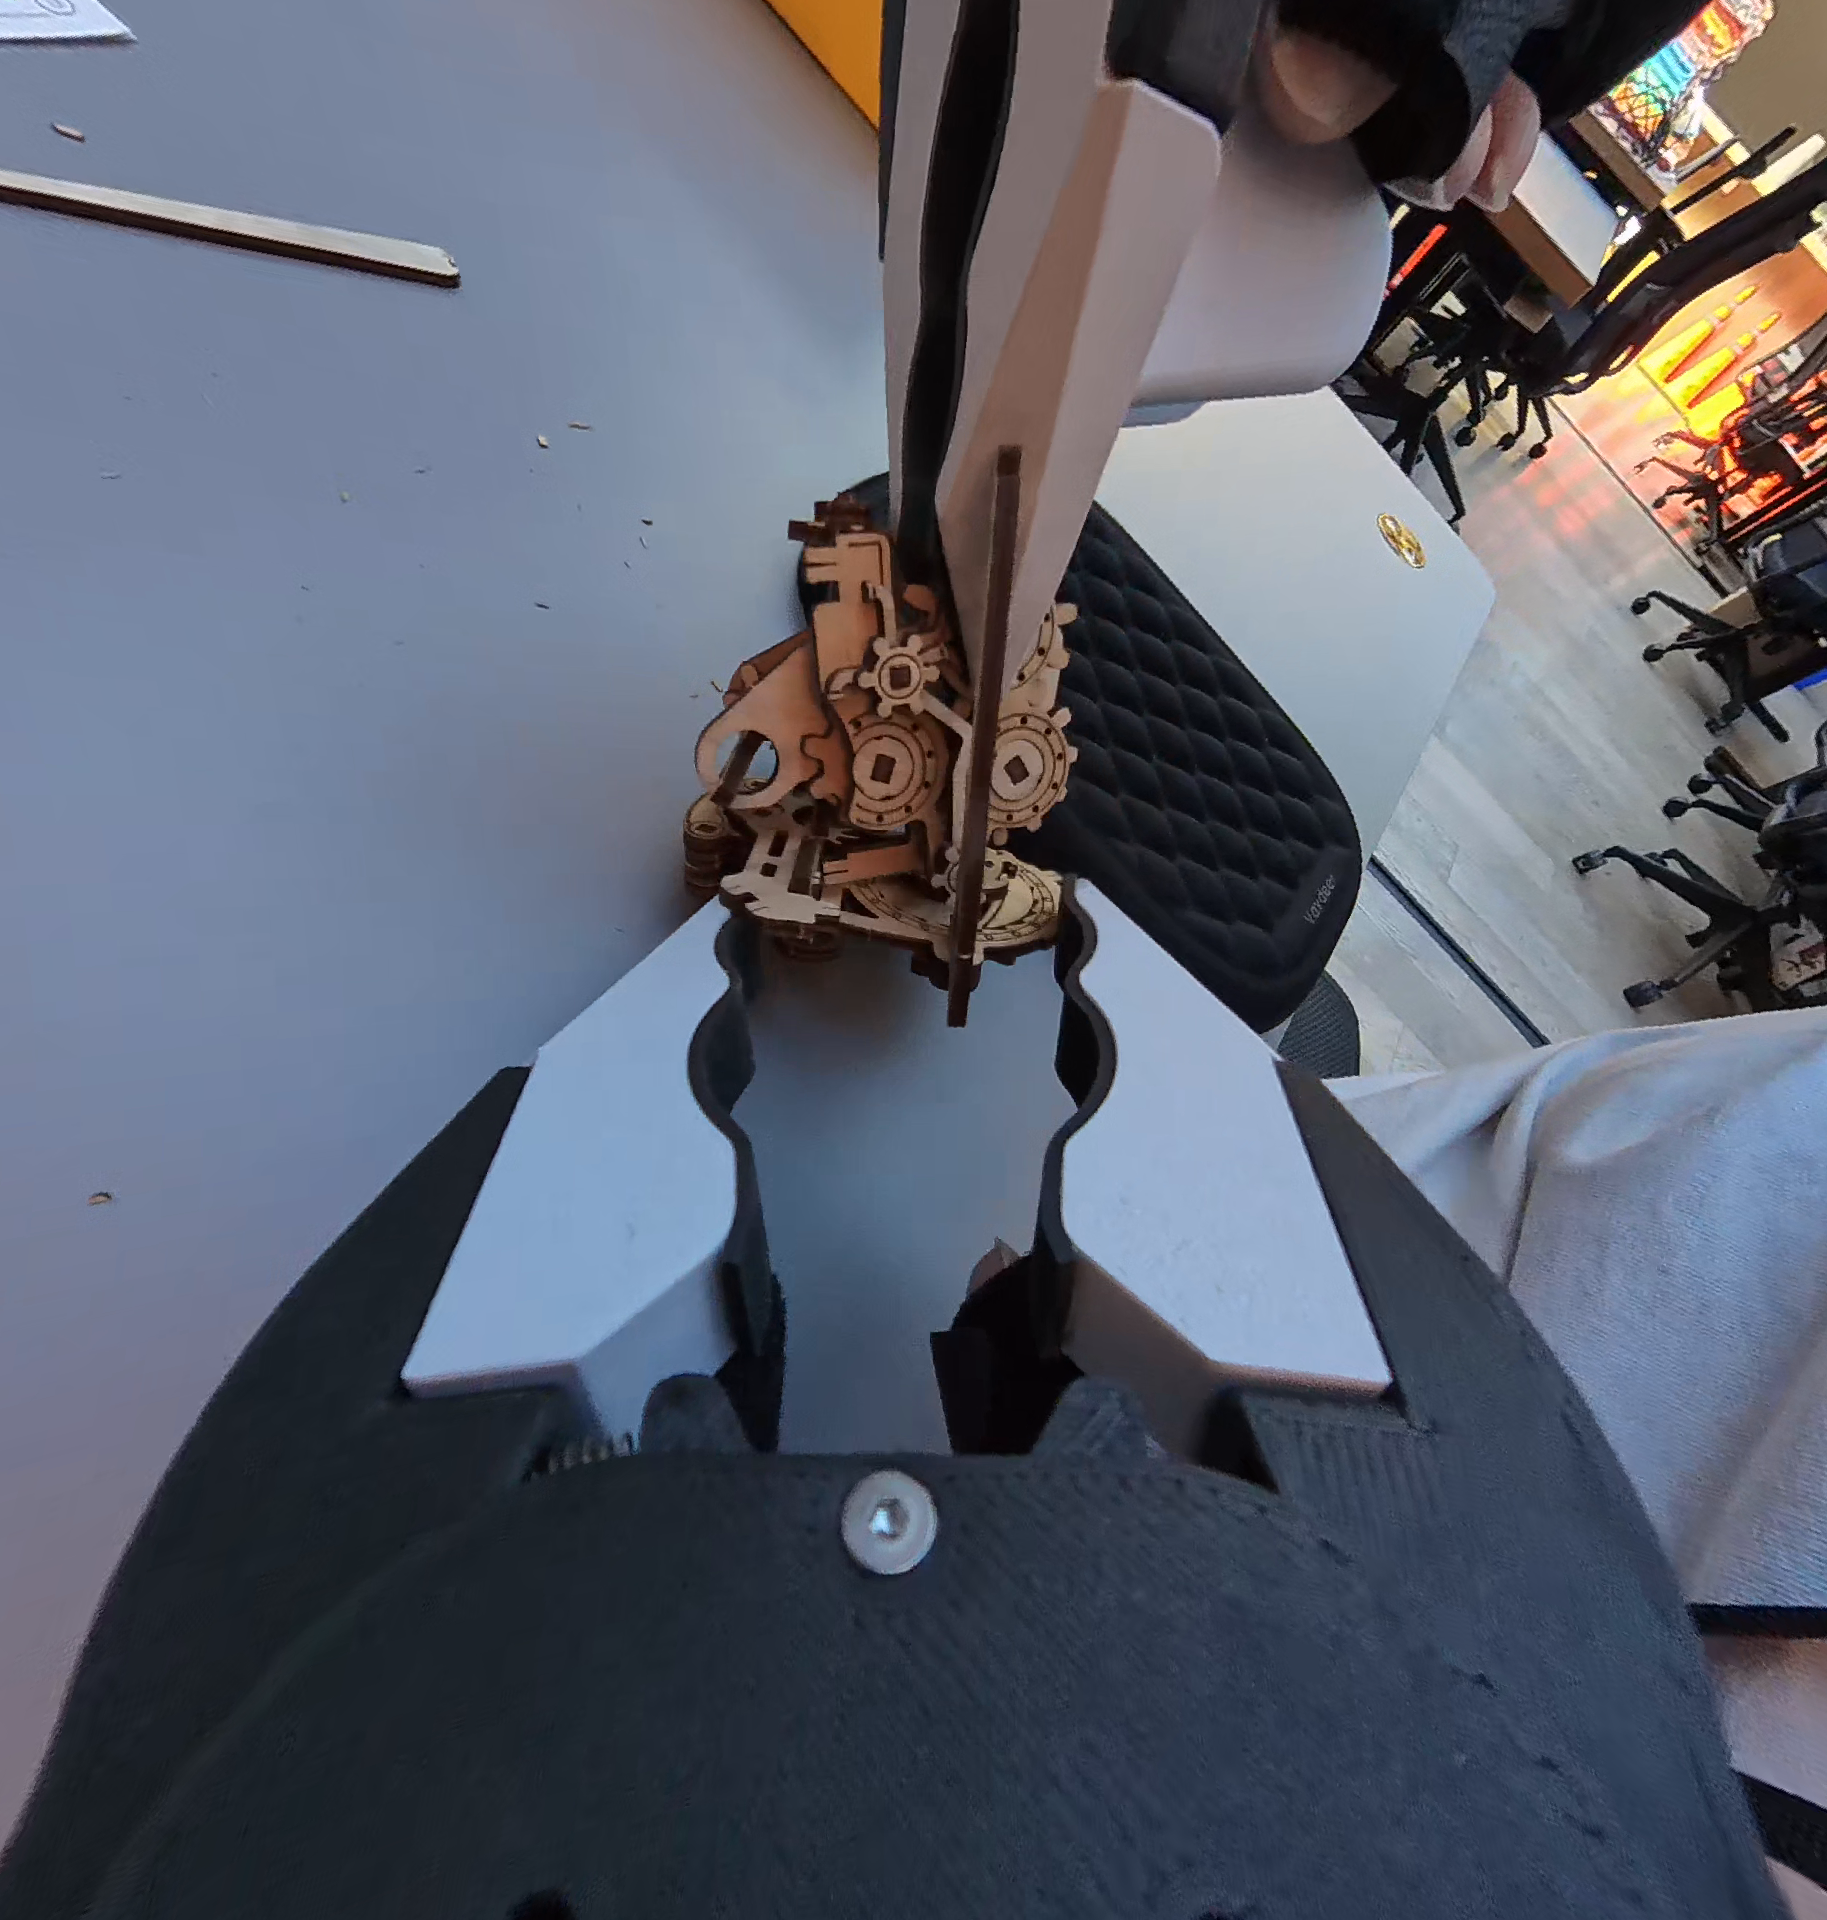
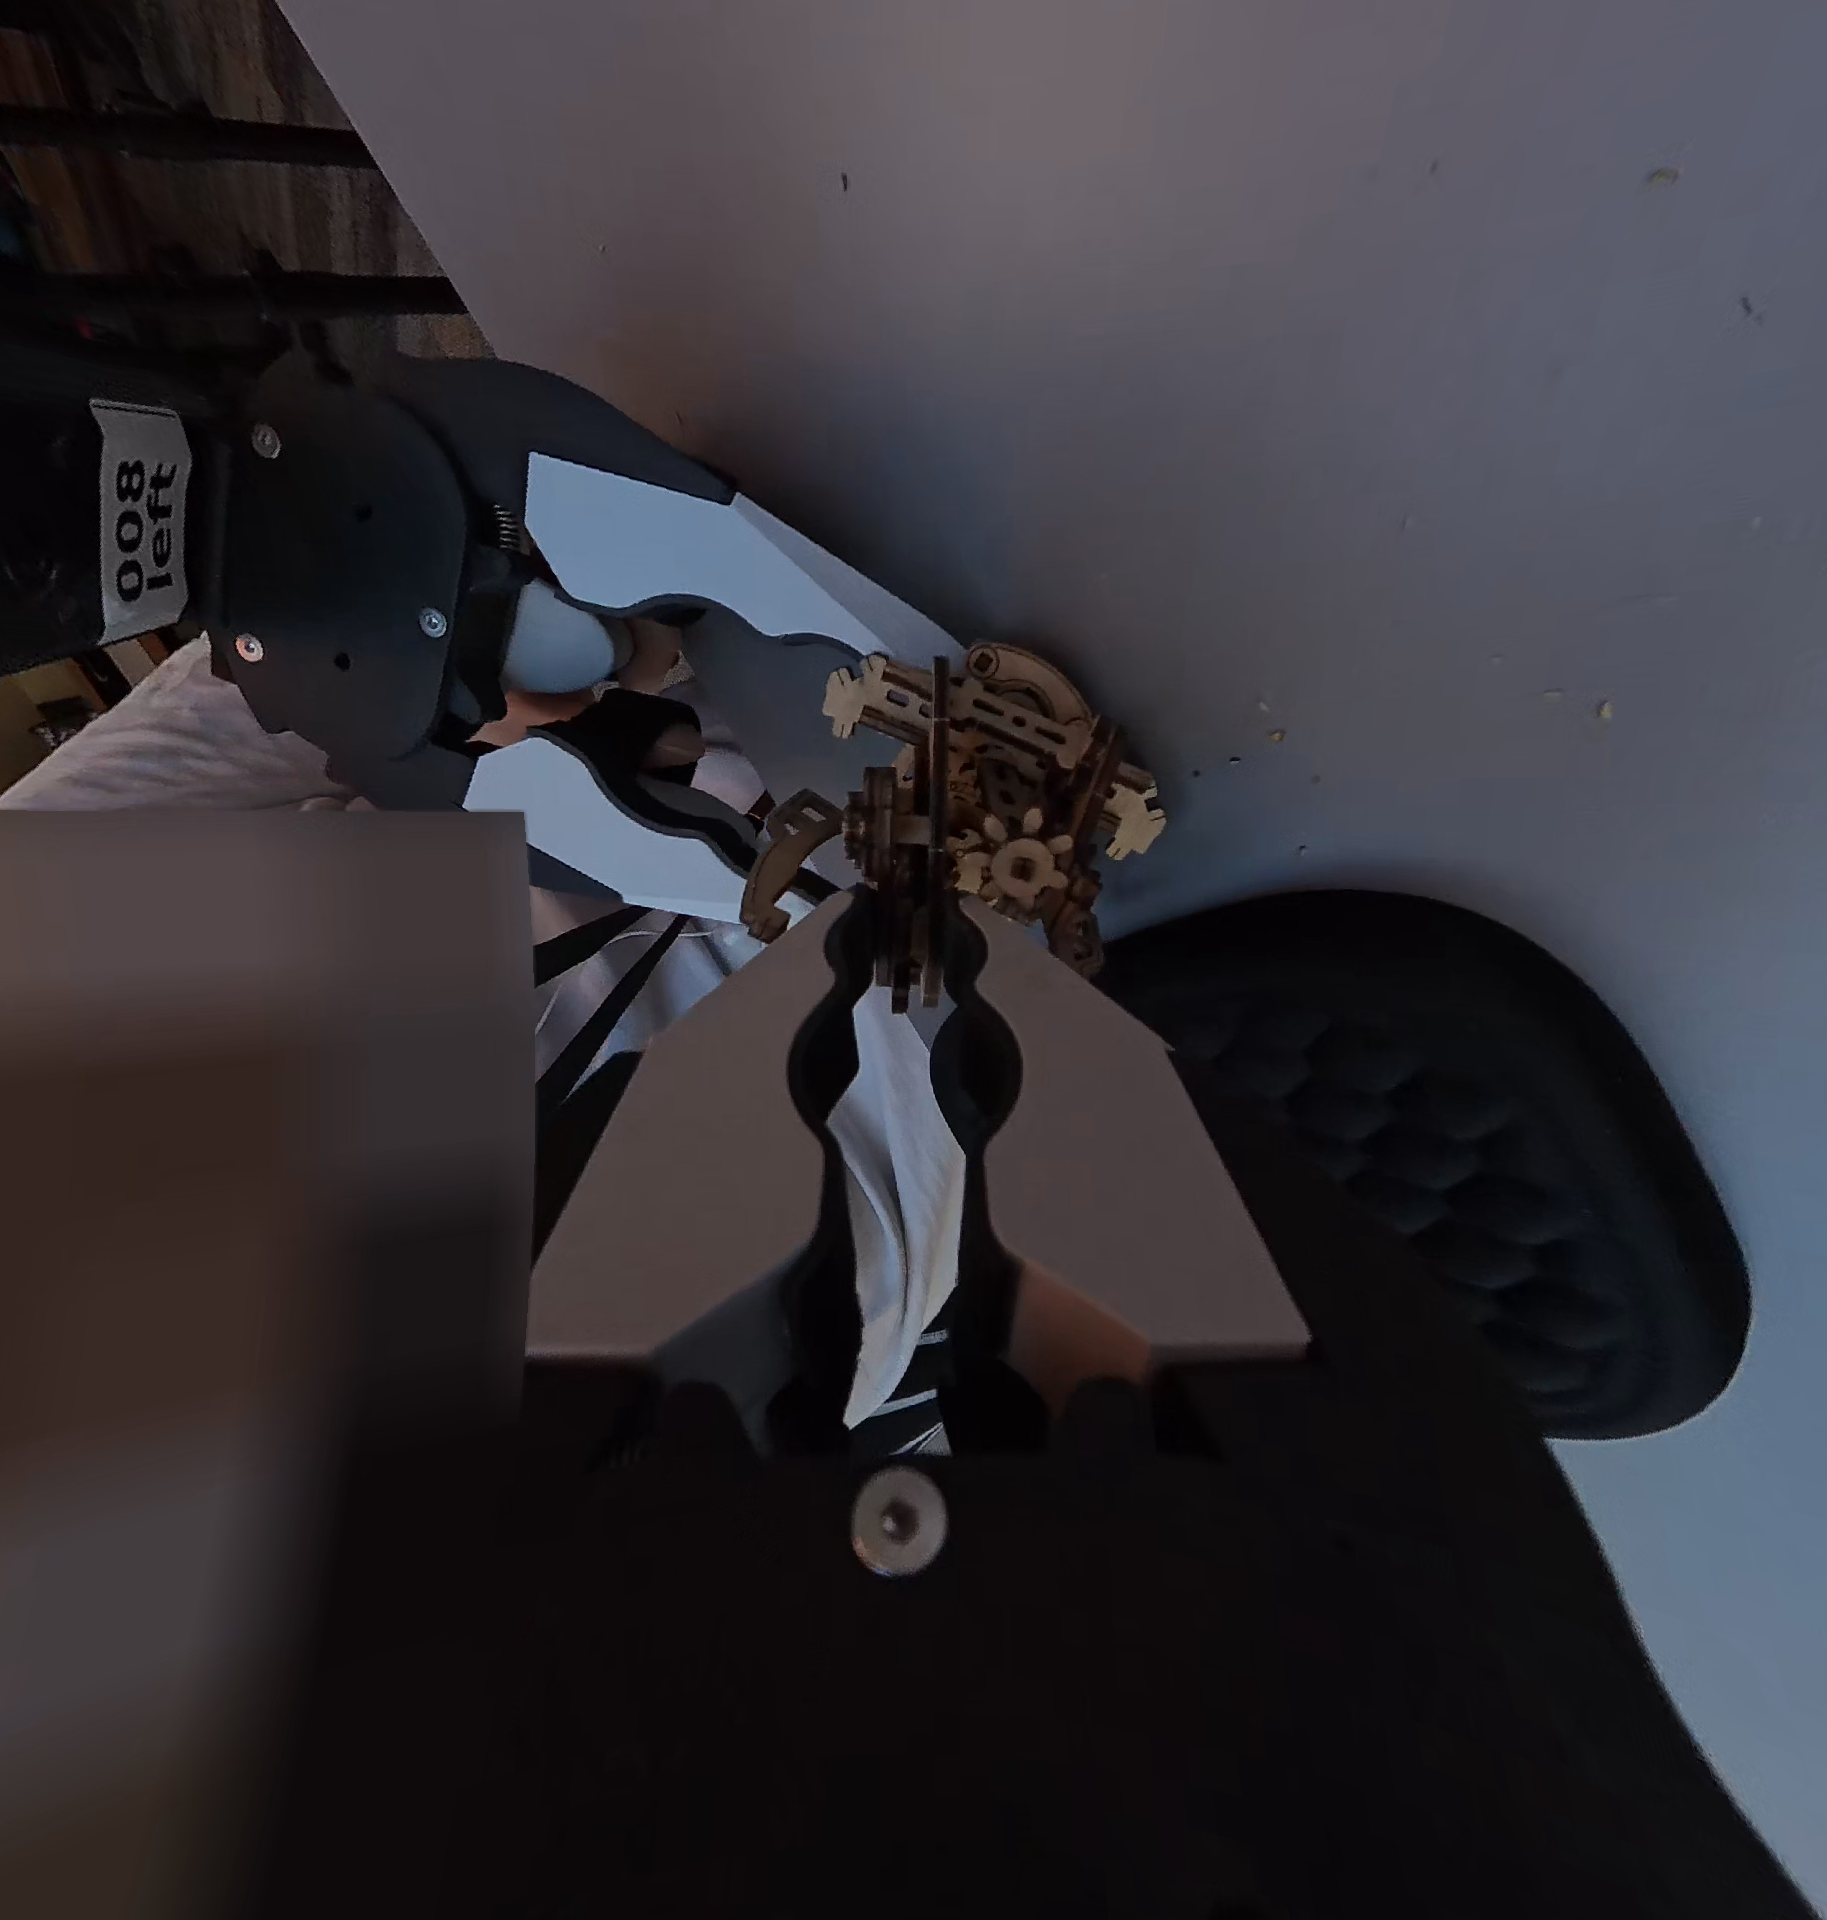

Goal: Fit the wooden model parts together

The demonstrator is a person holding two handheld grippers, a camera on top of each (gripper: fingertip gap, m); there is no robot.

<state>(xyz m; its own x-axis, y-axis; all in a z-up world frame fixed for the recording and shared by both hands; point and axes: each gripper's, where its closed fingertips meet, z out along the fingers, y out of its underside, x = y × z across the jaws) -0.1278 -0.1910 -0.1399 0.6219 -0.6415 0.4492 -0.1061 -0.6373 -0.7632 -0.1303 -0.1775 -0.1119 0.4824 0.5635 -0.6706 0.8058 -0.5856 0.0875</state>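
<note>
A partly built wooden model [image 1: 888, 769] with gears and a round dial plate is at the grey table's [image 1: 369, 727] right edge. My right gripper [image 1: 935, 561] comes down from above and is shut on the model's upright plates; in the right wrist view the model [image 2: 1002, 790] sits just past my right gripper [image 2: 914, 925]. A thin dark plate [image 1: 987, 727] stands edge-on at the model's front. My left gripper [image 1: 898, 920] is open, with its tips on either side of the model's base. It also shows in the right wrist view [image 2: 774, 758], open.
A flat wooden strip [image 1: 213, 223] lies at the far left, with a paper sheet [image 1: 36, 16] behind it and wood crumbs scattered around. A black quilted chair back [image 1: 1200, 779] stands just past the table edge. A person's grey clothing [image 1: 1615, 1247] is at the right. My left and right fingertips are right by each other.
</note>
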